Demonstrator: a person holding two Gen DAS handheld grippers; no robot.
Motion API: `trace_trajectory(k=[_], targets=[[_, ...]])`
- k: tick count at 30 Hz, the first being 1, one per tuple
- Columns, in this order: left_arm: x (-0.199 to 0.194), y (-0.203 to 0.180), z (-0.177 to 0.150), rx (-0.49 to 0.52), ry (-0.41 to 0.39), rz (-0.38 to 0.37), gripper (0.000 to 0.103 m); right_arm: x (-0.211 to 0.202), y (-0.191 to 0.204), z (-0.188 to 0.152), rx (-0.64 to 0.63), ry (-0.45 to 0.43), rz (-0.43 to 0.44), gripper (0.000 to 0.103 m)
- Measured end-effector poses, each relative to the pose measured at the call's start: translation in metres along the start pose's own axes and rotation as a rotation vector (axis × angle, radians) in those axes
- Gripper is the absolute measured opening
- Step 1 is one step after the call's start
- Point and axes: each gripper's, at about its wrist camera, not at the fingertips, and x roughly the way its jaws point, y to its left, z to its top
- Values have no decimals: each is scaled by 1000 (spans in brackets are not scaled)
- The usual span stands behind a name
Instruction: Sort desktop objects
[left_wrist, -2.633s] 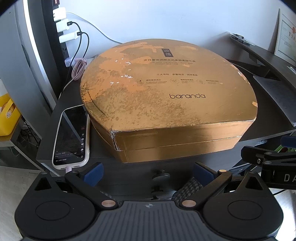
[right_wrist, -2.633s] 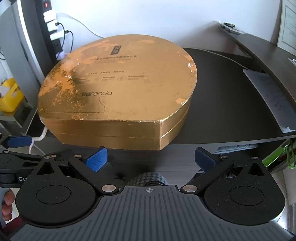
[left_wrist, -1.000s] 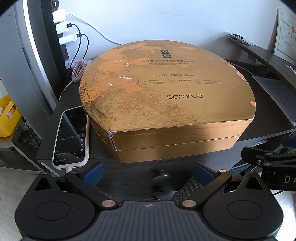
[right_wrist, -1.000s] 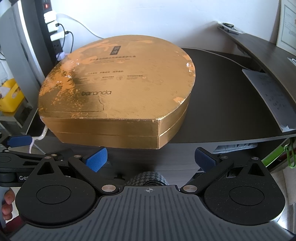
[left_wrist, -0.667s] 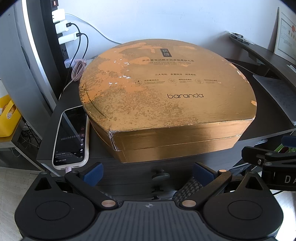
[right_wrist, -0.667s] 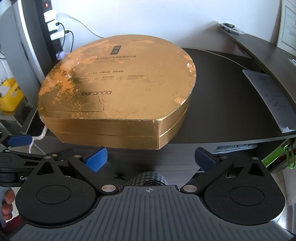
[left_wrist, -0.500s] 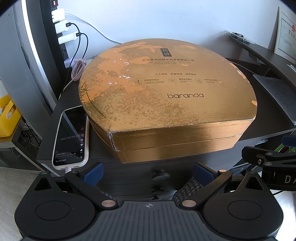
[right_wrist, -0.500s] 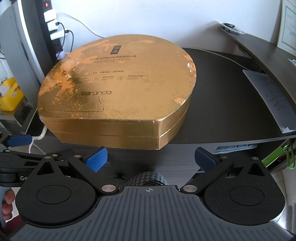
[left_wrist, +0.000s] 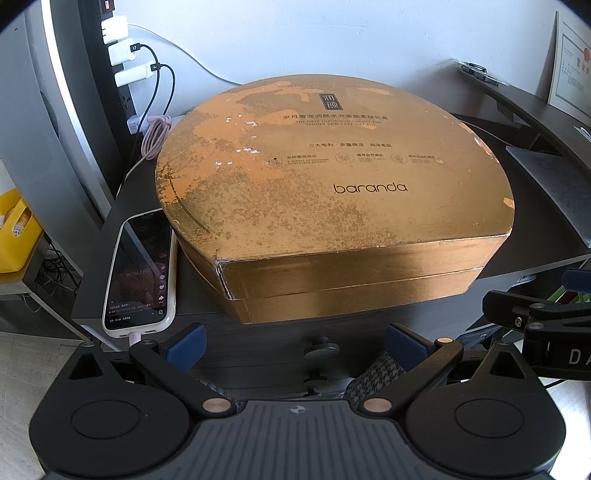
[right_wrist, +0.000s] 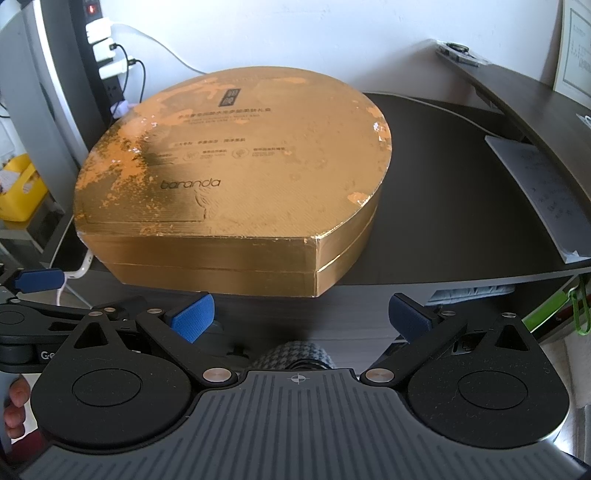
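- A big golden box (left_wrist: 332, 192) with the word "baranda" on its closed lid lies on the dark tabletop (right_wrist: 461, 221), near the front edge.
- A phone (left_wrist: 142, 273) lies flat just beside the left side of the box.
- The left gripper (left_wrist: 295, 341) hovers before the box, its fingers wide apart and holding nothing.
- The right gripper (right_wrist: 301, 317) is also in front, fingers wide and empty.
- A paper sheet (right_wrist: 543, 188) lies at the right, well apart from the box.

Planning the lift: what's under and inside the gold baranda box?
The gold box sits directly on the dark desk, its near edge overhanging slightly. The phone lies beside it, not under. The lid is shut, so the contents are hidden.
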Motion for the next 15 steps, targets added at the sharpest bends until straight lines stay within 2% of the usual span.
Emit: trace_trajectory(k=[15], targets=[[-4,-1,-1,12,-24,-5,102,-2,-2,-1,8,-8,1,103]])
